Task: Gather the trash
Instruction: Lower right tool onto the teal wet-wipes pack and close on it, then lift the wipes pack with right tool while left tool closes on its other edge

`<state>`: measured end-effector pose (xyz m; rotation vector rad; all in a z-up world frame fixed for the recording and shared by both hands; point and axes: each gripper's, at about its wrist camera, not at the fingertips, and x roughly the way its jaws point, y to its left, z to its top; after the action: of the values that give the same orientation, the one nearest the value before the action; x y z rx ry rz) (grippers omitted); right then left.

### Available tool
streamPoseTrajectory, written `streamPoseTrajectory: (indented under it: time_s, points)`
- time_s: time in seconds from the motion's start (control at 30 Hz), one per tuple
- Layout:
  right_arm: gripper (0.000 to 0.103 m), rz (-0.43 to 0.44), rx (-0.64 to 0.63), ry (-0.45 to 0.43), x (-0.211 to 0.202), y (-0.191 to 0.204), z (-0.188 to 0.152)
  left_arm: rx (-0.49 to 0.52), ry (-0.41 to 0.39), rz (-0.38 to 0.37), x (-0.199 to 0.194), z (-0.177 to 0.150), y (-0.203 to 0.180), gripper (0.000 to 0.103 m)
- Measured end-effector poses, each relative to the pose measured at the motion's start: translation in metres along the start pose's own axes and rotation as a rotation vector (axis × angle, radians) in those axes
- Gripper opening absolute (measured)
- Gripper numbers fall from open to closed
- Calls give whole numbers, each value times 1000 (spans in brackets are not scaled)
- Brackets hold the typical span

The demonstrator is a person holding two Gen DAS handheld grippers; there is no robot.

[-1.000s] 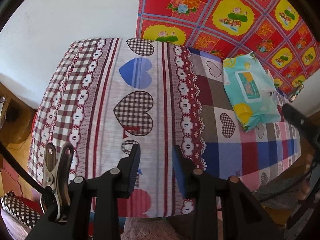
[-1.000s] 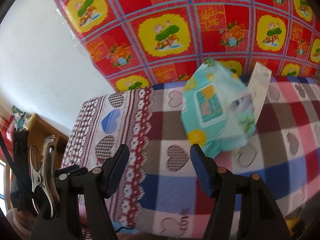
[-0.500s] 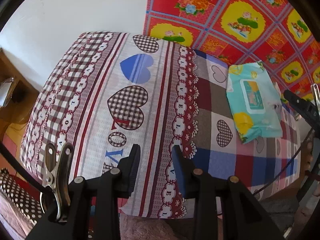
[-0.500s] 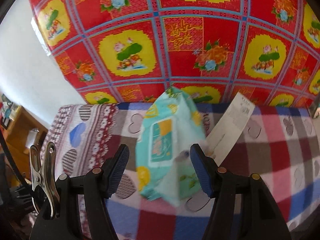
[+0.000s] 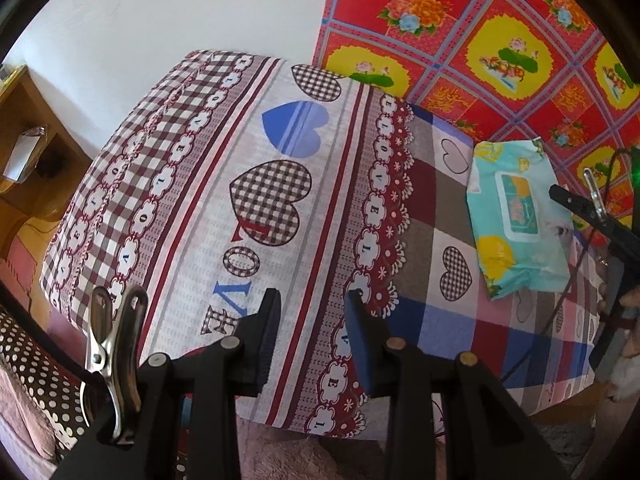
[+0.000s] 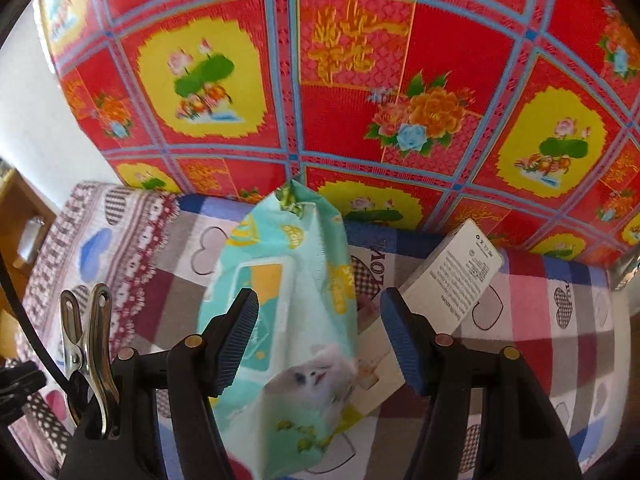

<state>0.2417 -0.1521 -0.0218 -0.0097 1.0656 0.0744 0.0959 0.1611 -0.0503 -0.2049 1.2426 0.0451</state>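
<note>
my right claw (image 6: 318, 336) hung wide apart around the teal wet-wipes pack (image 6: 280, 304) without touching it; the pack lay on the desk (image 6: 560, 320). my left claw (image 5: 310, 316) stood narrow and empty.

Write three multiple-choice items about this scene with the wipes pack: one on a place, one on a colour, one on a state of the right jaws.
1. Where does the white box lie relative to the wipes pack in the right wrist view?
A. right of it
B. left of it
C. on top of it

2. What is the main colour of the wipes pack?
A. black
B. light teal
C. purple

3. How do the jaws of the right gripper stand?
A. shut on the white box
B. shut with nothing between
C. open, one on each side of the pack

Answers: 1 A, the box sticks out past the pack's right edge. 2 B, its wrapper is pale teal with yellow spots. 3 C, gaps show between both pads and the pack.
</note>
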Motion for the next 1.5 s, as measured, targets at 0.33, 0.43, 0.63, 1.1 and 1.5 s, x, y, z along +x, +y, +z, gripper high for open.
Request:
streamPoseTrajectory:
  time_s: [0.33,0.43,0.63,1.1,1.5]
  points:
    - [44,112,95,136,33,-8,-3,1,10,1,5,3,3,34]
    - [39,141,135,157,34,-8,-6,3,7,-4,5,5,4,34]
    - [18,190,160,169,24,4,-13,5,14,-30,9,8,6,34]
    - [16,296,169,229,14,78,-58,46,27,-74,12,10,12,34]
    - [25,315,125,290,16,122,-97,47,55,-100,14,9,22,34]
